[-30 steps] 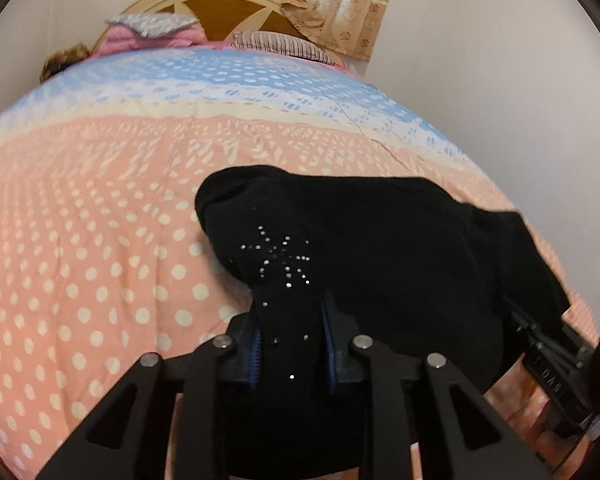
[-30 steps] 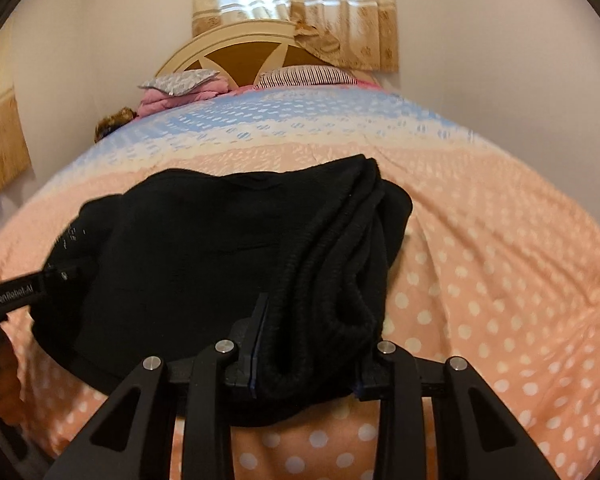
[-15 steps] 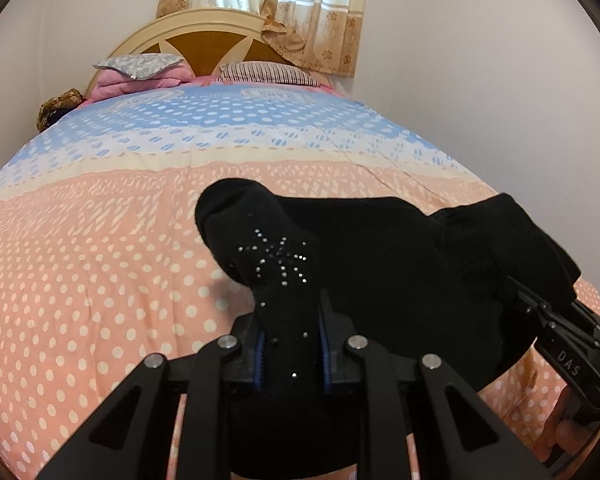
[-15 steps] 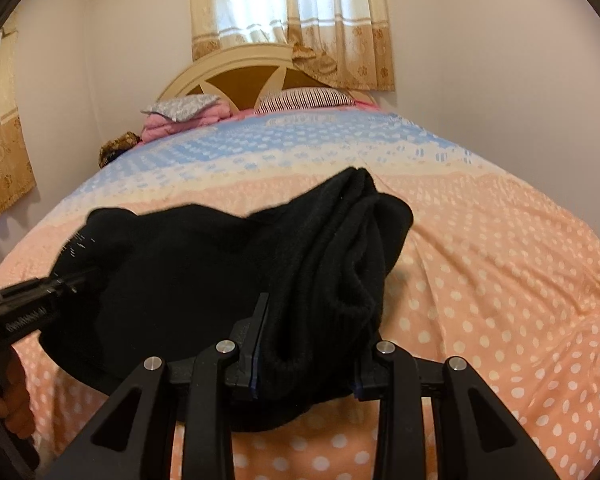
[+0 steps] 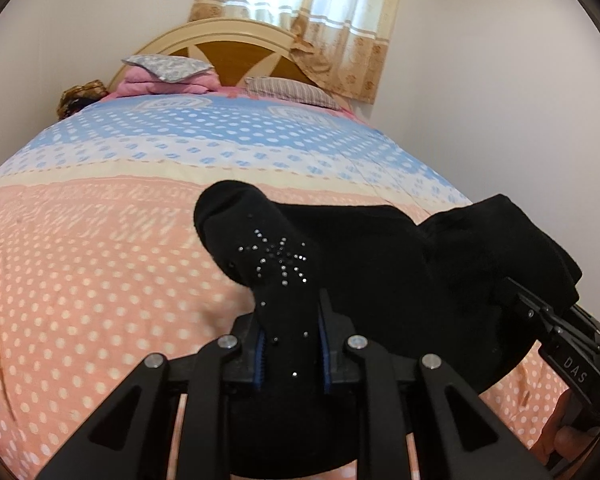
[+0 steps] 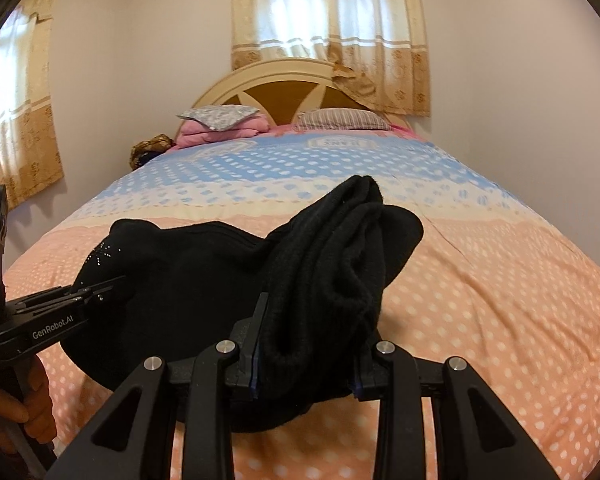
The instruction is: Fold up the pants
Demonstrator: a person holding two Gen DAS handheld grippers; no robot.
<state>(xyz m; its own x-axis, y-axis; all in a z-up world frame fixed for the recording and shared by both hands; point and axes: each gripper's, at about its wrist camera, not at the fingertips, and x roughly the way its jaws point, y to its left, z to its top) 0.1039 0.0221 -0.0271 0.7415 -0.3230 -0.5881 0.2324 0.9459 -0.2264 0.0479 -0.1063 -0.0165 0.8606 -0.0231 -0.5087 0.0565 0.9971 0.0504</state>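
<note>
Pants (image 5: 364, 264) hang pinched in my left gripper (image 5: 291, 346) and right gripper (image 6: 306, 354); thick bunched cloth could slip from the right, dropping the fold

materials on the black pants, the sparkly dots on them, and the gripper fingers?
Black pants: soft matte knit, probably cotton or fleece; ribbed texture shows in the bunch held by the right gripper.
Sparkly dots: small shiny studs, likely rhinestone or metal; they glint in a star pattern.
Left gripper: matte black links, apparently rigid plastic, silver screw heads, blue ridged pads, possibly rubber.
</note>
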